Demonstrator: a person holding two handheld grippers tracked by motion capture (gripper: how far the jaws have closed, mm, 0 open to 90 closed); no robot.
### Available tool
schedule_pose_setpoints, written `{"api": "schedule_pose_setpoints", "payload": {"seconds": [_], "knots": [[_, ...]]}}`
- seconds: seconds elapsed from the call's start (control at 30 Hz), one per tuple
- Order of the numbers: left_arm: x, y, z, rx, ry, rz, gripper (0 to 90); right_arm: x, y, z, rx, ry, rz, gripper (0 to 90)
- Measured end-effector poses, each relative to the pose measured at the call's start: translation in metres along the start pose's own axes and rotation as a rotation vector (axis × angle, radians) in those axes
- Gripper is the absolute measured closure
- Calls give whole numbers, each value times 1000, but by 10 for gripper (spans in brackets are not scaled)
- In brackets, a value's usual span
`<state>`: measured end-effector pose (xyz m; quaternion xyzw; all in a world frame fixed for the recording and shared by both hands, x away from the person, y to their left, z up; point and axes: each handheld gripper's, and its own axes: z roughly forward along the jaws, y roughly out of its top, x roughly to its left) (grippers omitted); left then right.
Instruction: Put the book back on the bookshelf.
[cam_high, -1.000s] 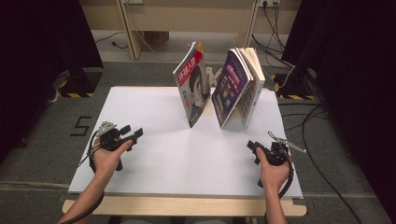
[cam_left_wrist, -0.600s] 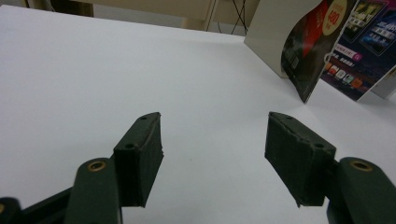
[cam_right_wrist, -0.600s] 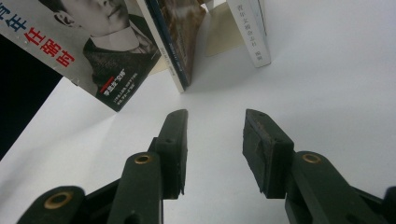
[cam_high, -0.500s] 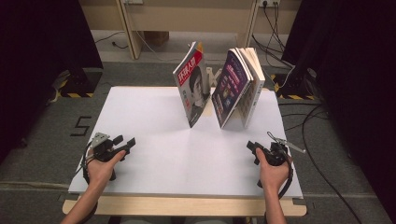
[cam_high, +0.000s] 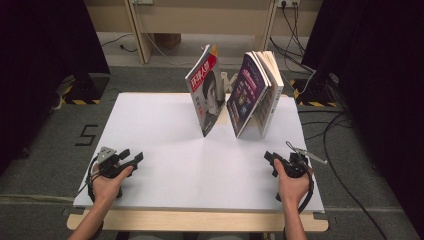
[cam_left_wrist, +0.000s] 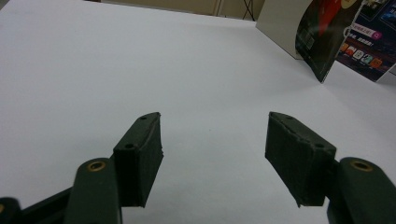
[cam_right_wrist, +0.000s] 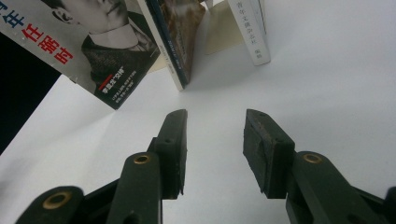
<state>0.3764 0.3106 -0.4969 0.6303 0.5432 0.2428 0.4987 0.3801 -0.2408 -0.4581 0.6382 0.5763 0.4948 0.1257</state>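
Observation:
A red-covered magazine (cam_high: 206, 90) stands tilted near the far middle of the white table (cam_high: 165, 120). Right of it a purple-covered magazine (cam_high: 246, 92) leans against several upright books (cam_high: 269, 95). My left gripper (cam_high: 134, 159) rests low at the table's near left, jaws open with nothing between them (cam_left_wrist: 212, 135). My right gripper (cam_high: 270, 159) sits at the near right, open and empty (cam_right_wrist: 215, 140), pointing toward the magazines. From the right gripper view the red magazine (cam_right_wrist: 88, 51) and the books (cam_right_wrist: 252, 32) stand ahead.
A cream bookend (cam_left_wrist: 280, 23) stands behind the red magazine. Cables (cam_high: 340, 130) trail on the floor at the right. Black drapes border both sides. A wide bare stretch of table lies between the grippers and the magazines.
My left hand has dropped and drawn back toward the table's near left edge. The right hand has stayed put. The magazines and books have not moved.

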Motion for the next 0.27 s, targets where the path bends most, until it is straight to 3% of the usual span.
{"api": "schedule_pose_setpoints", "payload": {"seconds": [0.27], "knots": [[0,-2,1,2,0,6,357,0,0,-1,3,-1,3,597]]}}
